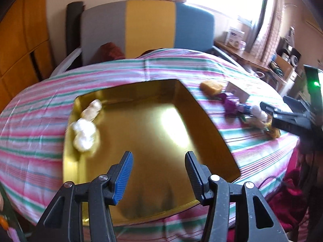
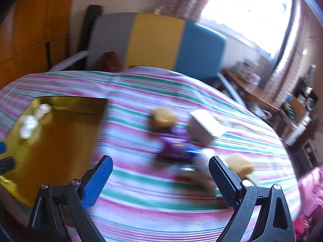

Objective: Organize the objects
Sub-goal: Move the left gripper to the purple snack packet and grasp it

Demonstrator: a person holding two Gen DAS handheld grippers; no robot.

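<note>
Left wrist view is showing the gold tray [image 1: 206,125] sitting on the striped bed [image 1: 30,125], holding two pale puffs [image 1: 84,133] at its left wall, both grippers' fingers [image 1: 124,173] standing apart, empty.

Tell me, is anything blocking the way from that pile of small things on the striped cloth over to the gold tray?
Nothing visible: only bare striped cloth lies between the pile and the gold tray.
</note>
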